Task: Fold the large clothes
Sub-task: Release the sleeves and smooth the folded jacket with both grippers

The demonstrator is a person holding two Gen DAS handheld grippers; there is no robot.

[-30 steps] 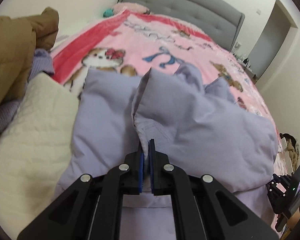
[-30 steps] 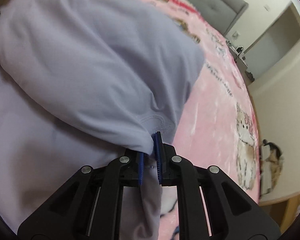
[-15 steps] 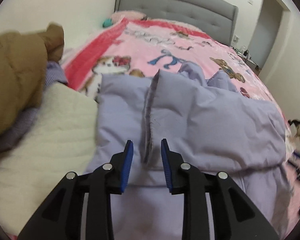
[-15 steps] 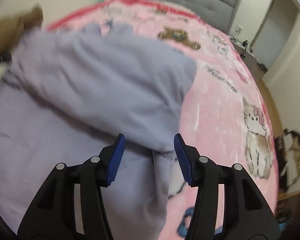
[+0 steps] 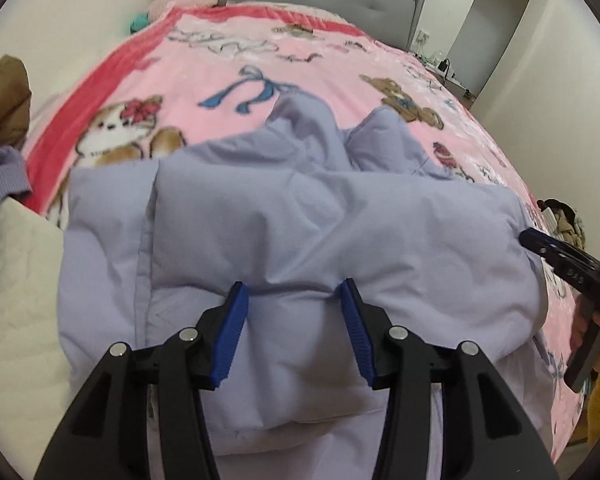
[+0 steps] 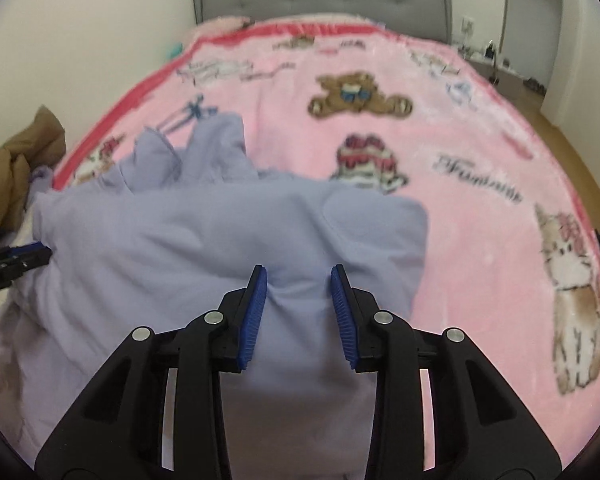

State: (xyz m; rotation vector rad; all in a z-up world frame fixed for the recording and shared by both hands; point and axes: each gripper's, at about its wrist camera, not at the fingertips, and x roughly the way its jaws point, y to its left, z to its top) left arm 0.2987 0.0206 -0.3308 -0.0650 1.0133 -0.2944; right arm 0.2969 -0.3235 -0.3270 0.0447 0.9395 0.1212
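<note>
Pink blanket with cursive lettering, unreadable, lilac jacket on it

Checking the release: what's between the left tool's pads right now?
Lavender padded jacket: a puffy fold bulges up between the left tool pads, which stand apart after opening. Left wrist view shows it.
</note>
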